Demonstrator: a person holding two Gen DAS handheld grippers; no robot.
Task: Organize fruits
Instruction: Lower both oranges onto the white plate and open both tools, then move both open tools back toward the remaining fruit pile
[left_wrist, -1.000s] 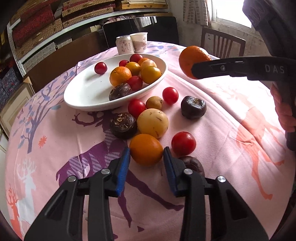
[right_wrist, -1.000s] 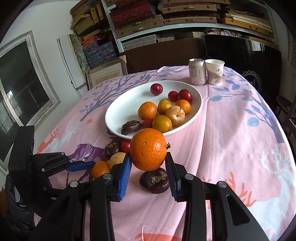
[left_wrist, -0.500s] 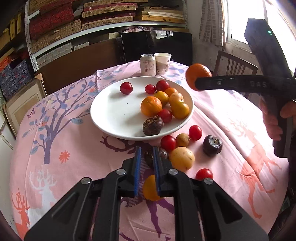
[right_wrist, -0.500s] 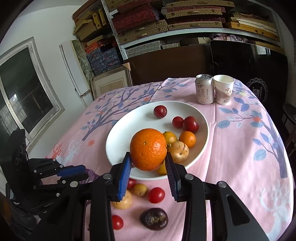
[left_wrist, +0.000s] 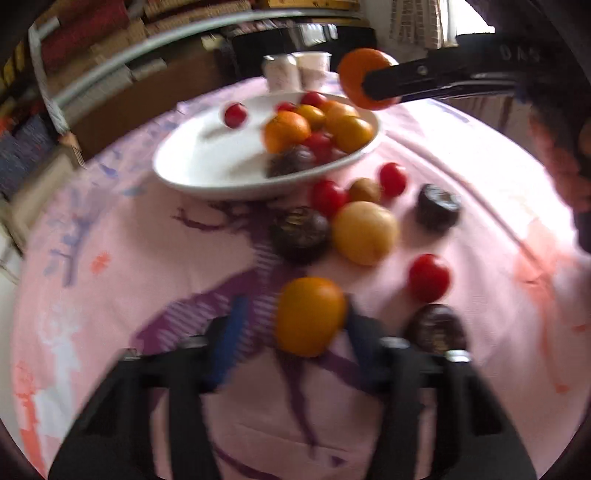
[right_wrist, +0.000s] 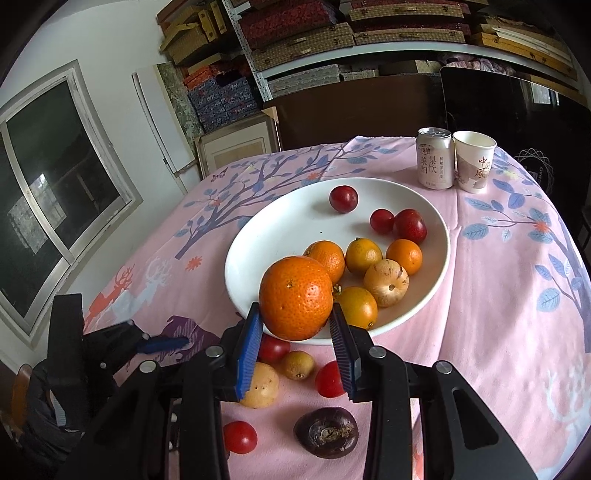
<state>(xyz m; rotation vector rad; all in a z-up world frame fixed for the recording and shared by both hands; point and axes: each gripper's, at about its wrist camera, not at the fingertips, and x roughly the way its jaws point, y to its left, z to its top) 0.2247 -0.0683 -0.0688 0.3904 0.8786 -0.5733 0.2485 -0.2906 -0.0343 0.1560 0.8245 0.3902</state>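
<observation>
The left wrist view is blurred. A small orange (left_wrist: 310, 315) lies on the pink tablecloth between the fingers of my left gripper (left_wrist: 291, 332), whose jaws are opening. Its right finger is against the fruit and the left blue pad (left_wrist: 229, 332) stands apart from it. My right gripper (right_wrist: 295, 314) is shut on a large orange (right_wrist: 295, 297), held over the near rim of the white plate (right_wrist: 288, 229). The plate holds several oranges, red fruits and a yellowish fruit. From the left wrist view, that large orange (left_wrist: 354, 74) hangs above the plate's (left_wrist: 207, 184) far right edge.
Loose on the cloth near the plate lie a yellow fruit (left_wrist: 364, 232), red tomatoes (left_wrist: 428, 277) and dark passion fruits (left_wrist: 301, 234). A drink can (right_wrist: 435, 158) and a paper cup (right_wrist: 473, 162) stand behind the plate. A person's hand (left_wrist: 554, 158) grips the right tool. Shelves line the back wall.
My left gripper has dropped closer to the table and its jaws, shut half a second ago, now stand apart around the small orange. My right gripper has carried the large orange nearer the plate.
</observation>
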